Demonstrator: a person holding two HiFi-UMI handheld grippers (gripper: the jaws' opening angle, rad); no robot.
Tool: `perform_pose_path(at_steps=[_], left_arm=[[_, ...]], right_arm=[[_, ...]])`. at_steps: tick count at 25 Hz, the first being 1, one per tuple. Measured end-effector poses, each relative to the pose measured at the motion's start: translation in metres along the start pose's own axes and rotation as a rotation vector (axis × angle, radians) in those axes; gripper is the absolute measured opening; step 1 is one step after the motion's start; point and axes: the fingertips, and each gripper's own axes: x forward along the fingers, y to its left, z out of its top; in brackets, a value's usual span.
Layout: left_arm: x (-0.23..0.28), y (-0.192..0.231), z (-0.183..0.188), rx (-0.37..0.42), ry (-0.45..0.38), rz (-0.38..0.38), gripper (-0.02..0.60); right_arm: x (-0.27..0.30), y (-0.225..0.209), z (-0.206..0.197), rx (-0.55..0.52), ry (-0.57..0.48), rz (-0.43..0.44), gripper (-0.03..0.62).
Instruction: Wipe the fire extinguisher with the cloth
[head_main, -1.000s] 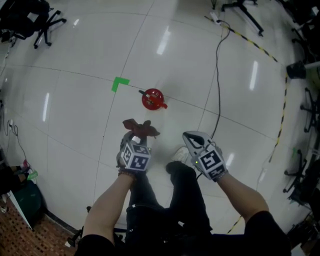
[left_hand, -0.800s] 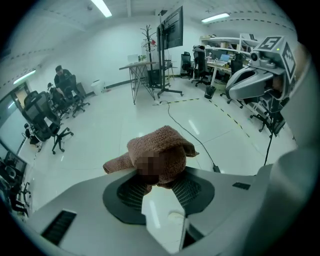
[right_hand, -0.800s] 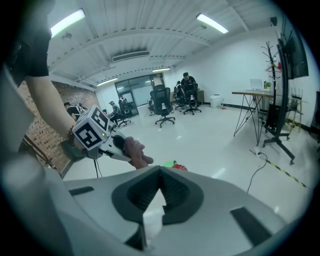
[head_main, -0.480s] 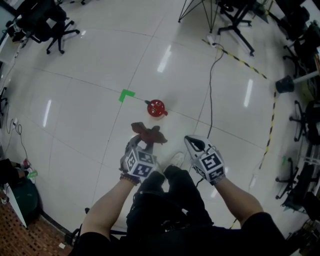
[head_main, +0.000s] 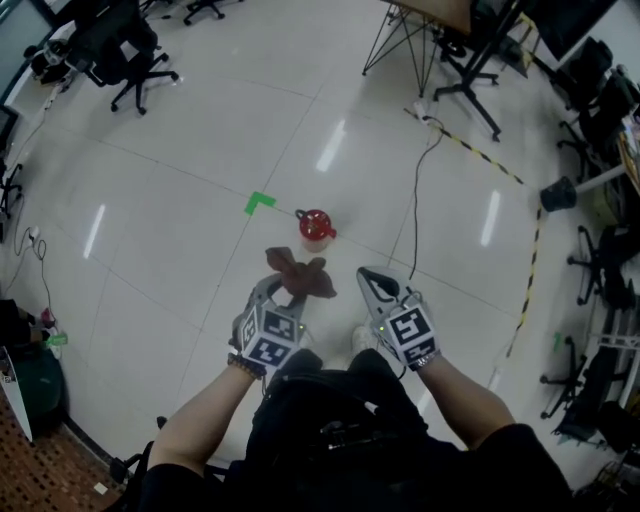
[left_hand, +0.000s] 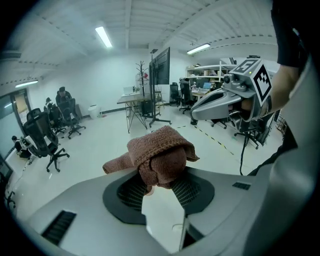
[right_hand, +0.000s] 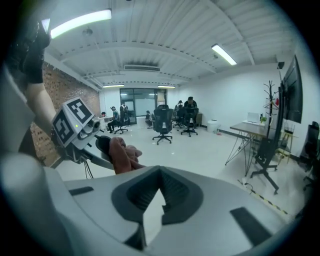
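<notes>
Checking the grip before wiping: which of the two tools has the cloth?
The left tool: the brown cloth is pinched in its jaws. The right tool is shut and empty.

Ceiling strip lights (right_hand: 80, 22) flood the office with bright, even white light, throwing long glare streaks (head_main: 329, 146) across the glossy floor (head_main: 180, 150) and leaving only faint shadows. Both gripper views bow heavily towards their edges and darken to black corners, while the nearest foreground sits soft.
</notes>
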Motion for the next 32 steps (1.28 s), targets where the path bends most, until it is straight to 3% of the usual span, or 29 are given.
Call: perform_pose_path(at_steps=[8, 15, 32], left_arm=[[-0.027, -0.049, 0.02, -0.081, -0.063, 0.135, 0.137], [-0.043, -0.096, 0.034, -0.109, -0.101, 0.207, 0.137], [-0.105, -0.142, 0.01, 0.006, -0.173, 0.154, 0.137]], right_arm=[[-0.045, 0.01, 0.005, -0.089, -0.038, 0.158, 0.011], [-0.081, 0.011, 0.013, -0.136, -0.084, 0.217, 0.011], [-0.139, 0.066, 0.006, -0.036, -0.106, 0.05, 0.009]])
